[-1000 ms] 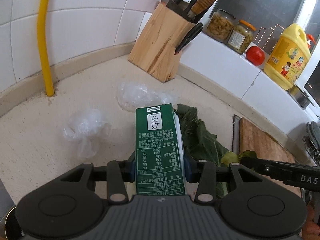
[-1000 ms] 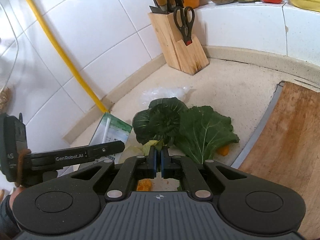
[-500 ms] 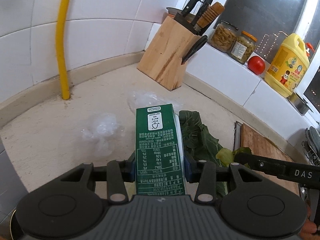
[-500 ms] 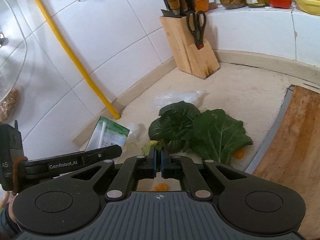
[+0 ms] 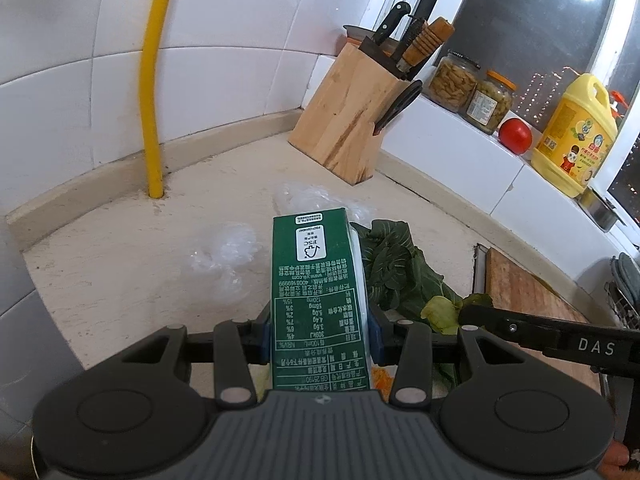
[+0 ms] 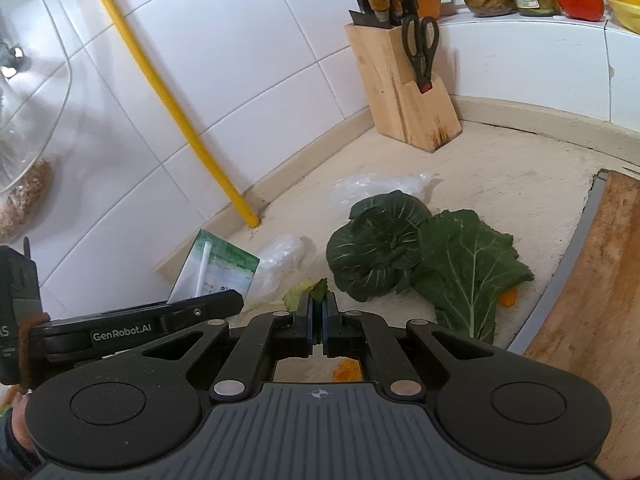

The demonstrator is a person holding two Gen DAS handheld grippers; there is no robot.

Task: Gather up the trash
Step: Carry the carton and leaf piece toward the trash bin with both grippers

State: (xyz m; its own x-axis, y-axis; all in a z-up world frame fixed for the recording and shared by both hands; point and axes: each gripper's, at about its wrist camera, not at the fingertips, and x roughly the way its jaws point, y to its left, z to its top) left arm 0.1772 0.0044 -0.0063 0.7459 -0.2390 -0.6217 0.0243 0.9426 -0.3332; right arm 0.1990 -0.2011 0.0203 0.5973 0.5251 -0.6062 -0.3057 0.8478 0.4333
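Note:
My left gripper (image 5: 318, 336) is shut on a green milk carton (image 5: 316, 292), held above the beige counter; the same carton (image 6: 216, 270) shows at the left of the right wrist view. My right gripper (image 6: 317, 316) is shut on a small pale-green leaf scrap (image 6: 308, 292), seen beside the carton in the left wrist view as the leaf scrap (image 5: 440, 312). Dark green leaves (image 6: 424, 256) lie on the counter ahead. Two crumpled clear plastic wraps (image 5: 224, 252) (image 5: 316, 200) lie past the carton. Orange peel bits (image 6: 508, 298) (image 6: 346, 370) lie by the leaves and under my right gripper.
A wooden knife block (image 5: 356, 120) with scissors stands in the corner. A yellow pipe (image 5: 154, 80) runs down the tiled wall. Jars (image 5: 472, 90), a tomato (image 5: 515, 136) and a yellow jug (image 5: 576, 136) sit on the ledge. A wooden cutting board (image 6: 596, 292) lies at right.
Both grippers have drawn back and slightly up from the counter, each keeping its hold. The wraps, leaves and knife block look farther away now.

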